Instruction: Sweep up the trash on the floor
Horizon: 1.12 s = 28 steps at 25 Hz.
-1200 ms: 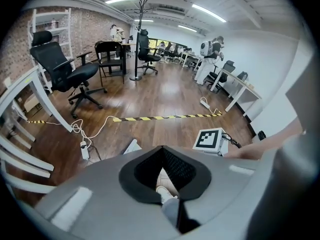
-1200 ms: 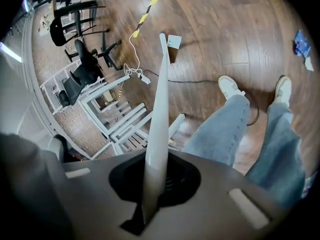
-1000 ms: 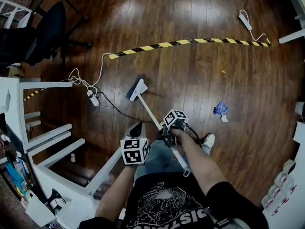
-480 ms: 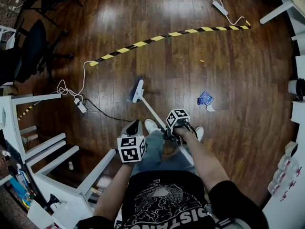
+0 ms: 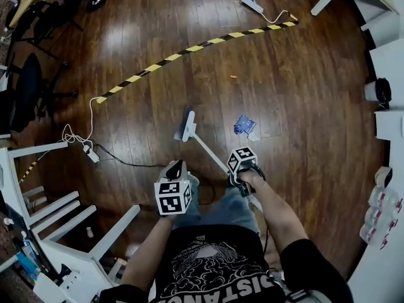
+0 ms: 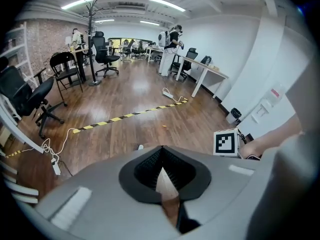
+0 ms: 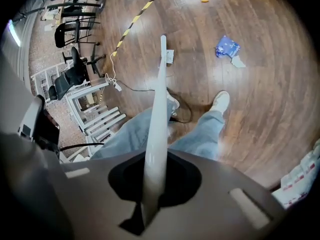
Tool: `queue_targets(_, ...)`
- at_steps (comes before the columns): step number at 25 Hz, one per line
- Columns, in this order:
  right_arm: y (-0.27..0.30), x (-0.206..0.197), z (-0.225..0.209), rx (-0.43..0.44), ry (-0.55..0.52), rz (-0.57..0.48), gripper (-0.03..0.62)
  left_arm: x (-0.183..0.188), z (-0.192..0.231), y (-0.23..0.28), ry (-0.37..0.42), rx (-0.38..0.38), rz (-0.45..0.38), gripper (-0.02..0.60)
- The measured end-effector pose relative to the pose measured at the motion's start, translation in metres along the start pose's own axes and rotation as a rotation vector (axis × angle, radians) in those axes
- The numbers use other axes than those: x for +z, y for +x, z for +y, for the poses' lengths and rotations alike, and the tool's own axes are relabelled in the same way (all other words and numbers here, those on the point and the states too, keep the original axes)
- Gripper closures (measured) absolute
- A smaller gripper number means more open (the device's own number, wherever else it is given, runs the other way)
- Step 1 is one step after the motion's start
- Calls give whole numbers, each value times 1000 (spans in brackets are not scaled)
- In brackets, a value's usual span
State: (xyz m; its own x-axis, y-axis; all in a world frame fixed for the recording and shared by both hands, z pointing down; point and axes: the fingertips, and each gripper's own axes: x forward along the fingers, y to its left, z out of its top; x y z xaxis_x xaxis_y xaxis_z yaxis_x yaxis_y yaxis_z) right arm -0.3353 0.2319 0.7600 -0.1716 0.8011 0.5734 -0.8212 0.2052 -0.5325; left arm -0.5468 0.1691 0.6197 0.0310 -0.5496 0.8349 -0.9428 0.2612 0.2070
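- Wooden floor (image 5: 303, 106) is not swept yet. The blue wrapper (image 5: 243, 125) lies loose to the right of the broom head (image 5: 185, 126), near it but not touching. A white scrap (image 7: 238, 61) lies just beside the wrapper.
- Farther off, an orange fleck (image 5: 233, 77) sits alone between the wrapper and the striped tape (image 5: 189, 48), and it too is untouched.
- Your right gripper (image 5: 236, 180) has its jaws clamped on the white broom handle (image 7: 159, 99). The handle runs from them down and away to the head, which rests on the boards or just above them; which of the two does not show.
- Your left gripper (image 5: 176, 166) hangs in front of you, left of the handle. Its jaws are pressed together at the tips, with nothing seen between them.
- You appear to be at the approach, with every piece left to gather. No dustpan shows in any view, so where the pile should go is an open question.
- Against the frame a second ago, the wrapper has come much nearer the broom head and nearer the middle of the head view. The tape has swung toward the far right, so you seem to have stepped toward the trash. Both grips look unchanged.
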Motion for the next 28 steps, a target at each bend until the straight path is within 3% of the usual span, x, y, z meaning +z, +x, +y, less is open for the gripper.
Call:
queue_targets(7, -34, -42, -78, -21, 27, -39, 580, -10, -84, 6, 58, -41, -2, 575)
queue_targets(14, -65, -68, -137, -44, 46, -76, 579, -7, -143, 15, 105, -70, -18, 575)
queue_targets(23, -93, -93, -186, -27, 97, -118, 580, 0, -204, 28, 167, -103, -25, 575)
queue_targets(28, -97, -100, -185, 4, 105, -134, 580, 10, -227, 27, 206, -103, -31, 575)
